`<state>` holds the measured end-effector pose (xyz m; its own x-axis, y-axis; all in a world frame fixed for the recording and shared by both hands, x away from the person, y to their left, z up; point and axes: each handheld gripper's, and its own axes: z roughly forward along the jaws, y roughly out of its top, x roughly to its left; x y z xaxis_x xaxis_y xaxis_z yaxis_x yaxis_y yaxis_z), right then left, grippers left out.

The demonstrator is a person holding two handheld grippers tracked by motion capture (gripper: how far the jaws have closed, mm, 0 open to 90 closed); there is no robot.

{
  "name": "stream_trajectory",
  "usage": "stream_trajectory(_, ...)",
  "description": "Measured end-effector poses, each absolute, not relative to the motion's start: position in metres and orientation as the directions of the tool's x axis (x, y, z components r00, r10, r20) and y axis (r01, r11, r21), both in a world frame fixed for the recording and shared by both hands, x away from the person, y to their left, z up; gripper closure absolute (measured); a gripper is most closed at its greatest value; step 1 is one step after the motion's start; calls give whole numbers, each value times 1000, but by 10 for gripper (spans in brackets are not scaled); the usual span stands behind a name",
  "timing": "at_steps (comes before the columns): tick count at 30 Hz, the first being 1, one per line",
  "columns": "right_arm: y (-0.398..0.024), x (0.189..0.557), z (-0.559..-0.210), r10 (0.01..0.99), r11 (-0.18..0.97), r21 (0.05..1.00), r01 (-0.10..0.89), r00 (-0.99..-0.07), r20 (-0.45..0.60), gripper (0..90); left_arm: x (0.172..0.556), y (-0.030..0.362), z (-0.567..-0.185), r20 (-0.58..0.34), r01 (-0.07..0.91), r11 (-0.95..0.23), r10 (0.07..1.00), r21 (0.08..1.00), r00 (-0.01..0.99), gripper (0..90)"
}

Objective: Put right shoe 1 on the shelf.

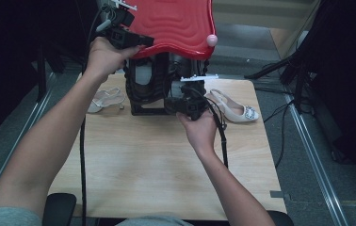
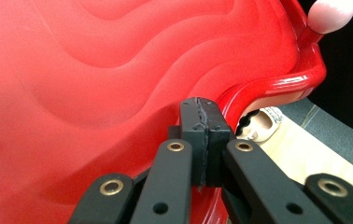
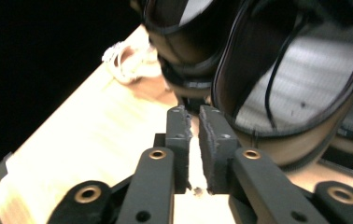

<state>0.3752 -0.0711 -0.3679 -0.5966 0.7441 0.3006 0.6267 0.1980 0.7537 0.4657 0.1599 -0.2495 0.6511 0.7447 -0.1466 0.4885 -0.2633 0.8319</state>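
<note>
A red lid (image 1: 171, 23) with a wavy surface is tipped up over a black device (image 1: 148, 89) standing at the table's far edge. My left gripper (image 1: 138, 40) lies at the lid's left rim. In the left gripper view its jaws (image 2: 201, 107) are shut pad to pad against the red lid (image 2: 95, 93), with nothing visible between them. My right gripper (image 1: 176, 101) sits low at the device's front. Its pads (image 3: 194, 116) stand a narrow gap apart over bare wood, empty, beside one of the device's oval mesh-lined openings (image 3: 296, 84).
A white strappy sandal (image 1: 105, 99) lies left of the device, and a beige heeled shoe (image 1: 235, 110) with a buckle lies to its right. A pink knob (image 1: 211, 39) sits at the lid's corner. The wooden table (image 1: 157, 160) extends toward me, with dark floor and cables around it.
</note>
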Motion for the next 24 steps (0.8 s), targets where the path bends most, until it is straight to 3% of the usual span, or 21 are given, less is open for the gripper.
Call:
stream_trajectory(4,-78,367,-381,716,210,744,634,-618,324,900,466,160,-250,-145,488,-264,745,832,651,900)
stream_trajectory(13,-84,376,-419,737,221,716,662,-594,322,900,465,160,-250,-148,490,-264,743,831,653,900)
stream_trajectory(18,-88,386,-420,735,155,712,684,-562,379,900,465,160,-250,-144,487,-268,742,832,655,900)
stream_trajectory(24,-85,390,-414,736,140,729,670,-563,376,900,464,160,-250,-144,485,-266,742,833,654,900)
